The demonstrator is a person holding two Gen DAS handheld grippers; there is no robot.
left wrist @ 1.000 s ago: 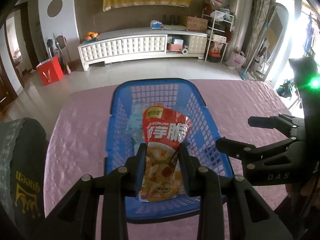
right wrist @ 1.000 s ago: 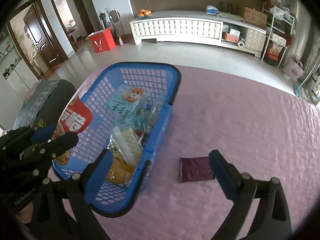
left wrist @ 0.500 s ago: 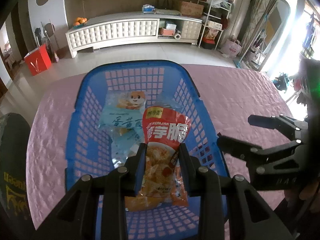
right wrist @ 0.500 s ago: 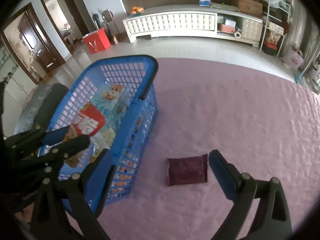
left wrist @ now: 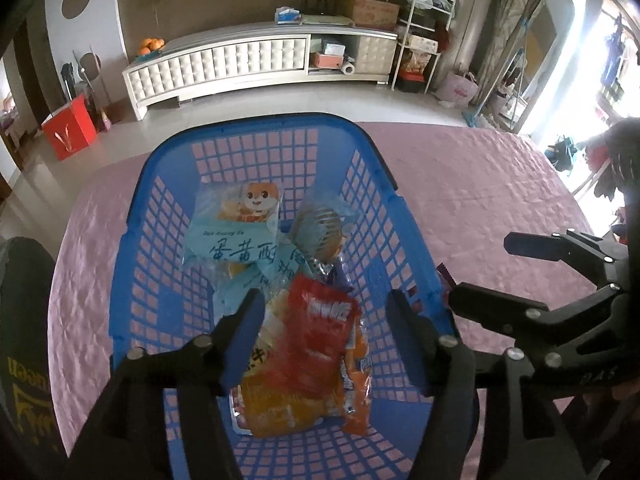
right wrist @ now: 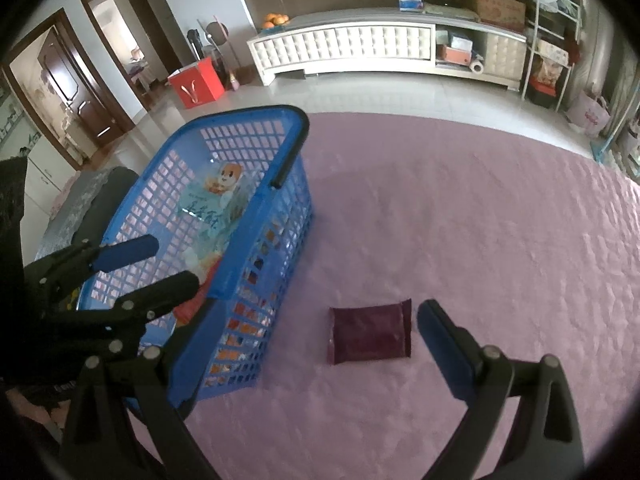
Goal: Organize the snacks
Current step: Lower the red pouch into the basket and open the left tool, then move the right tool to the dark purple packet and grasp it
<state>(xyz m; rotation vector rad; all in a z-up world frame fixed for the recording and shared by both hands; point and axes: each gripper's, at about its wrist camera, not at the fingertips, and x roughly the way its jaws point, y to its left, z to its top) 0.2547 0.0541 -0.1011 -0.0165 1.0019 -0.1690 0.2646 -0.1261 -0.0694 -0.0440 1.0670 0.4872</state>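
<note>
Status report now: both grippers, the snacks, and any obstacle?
Left gripper open above blue basket, red pouch inside. Right gripper open, near maroon packet on the table. Nothing blocks it.

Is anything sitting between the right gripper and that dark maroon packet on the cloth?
Nothing visible. The maroon packet lies flat on the pink cloth, just ahead of the open right gripper; the blue basket stands to its left.

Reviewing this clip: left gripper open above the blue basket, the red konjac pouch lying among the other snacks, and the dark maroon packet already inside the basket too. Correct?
Not quite. The dark maroon packet is not in the blue basket; the right wrist view shows it lying on the pink tablecloth beside the basket, in front of the open right gripper. The rest holds: left gripper open, red konjac pouch in the basket.
</note>
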